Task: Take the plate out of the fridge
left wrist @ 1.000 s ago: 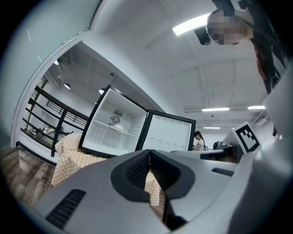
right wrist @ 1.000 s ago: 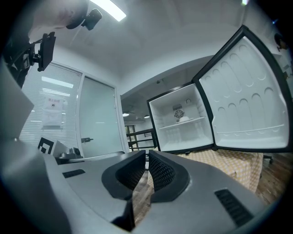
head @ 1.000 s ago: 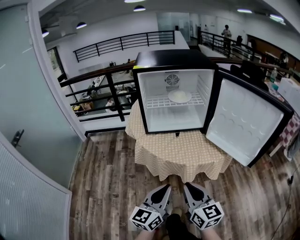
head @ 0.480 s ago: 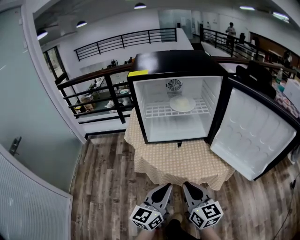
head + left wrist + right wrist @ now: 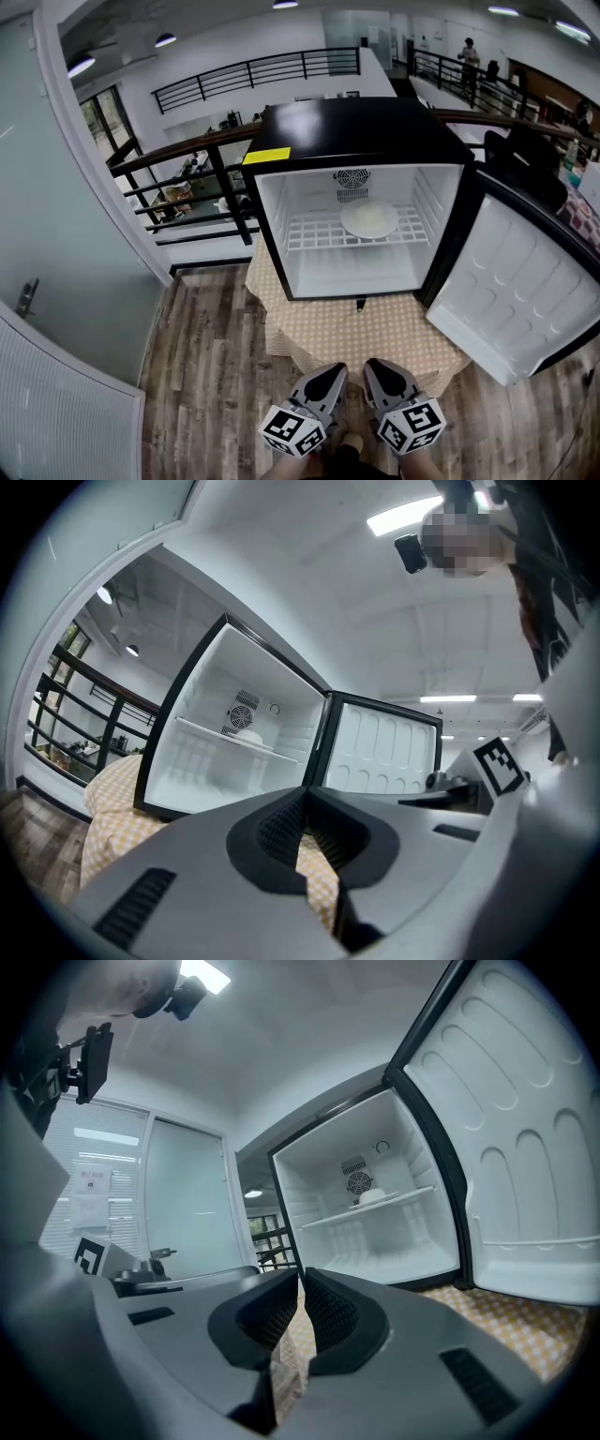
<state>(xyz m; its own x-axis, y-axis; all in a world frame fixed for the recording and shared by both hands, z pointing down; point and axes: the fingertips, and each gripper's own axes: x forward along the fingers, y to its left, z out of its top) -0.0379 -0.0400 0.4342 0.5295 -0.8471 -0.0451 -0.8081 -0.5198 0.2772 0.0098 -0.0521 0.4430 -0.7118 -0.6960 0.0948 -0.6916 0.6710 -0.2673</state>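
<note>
Approaching fridge (image 5: pixel 361 131): door (image 5: pixel 525 281) is swung open.
Plate (image 5: pixel 369 219): seated on the fridge's wire shelf (image 5: pixel 314 236), toward the back.
Left tongs (image 5: pixel 334 371): closed, empty, well outside the fridge.
Right tongs (image 5: pixel 373 367): closed, empty; to be opened before the plate's rim is met.

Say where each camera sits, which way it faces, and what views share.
Head view: on the person's head, looking down at the open fridge, plate on its shelf; left gripper and right gripper at the bottom.
Left gripper view: on the left gripper, looking up along shut jaws at the fridge.
Right gripper view: same from the right gripper, jaws shut.
Shared: fridge and plate in all three.
</note>
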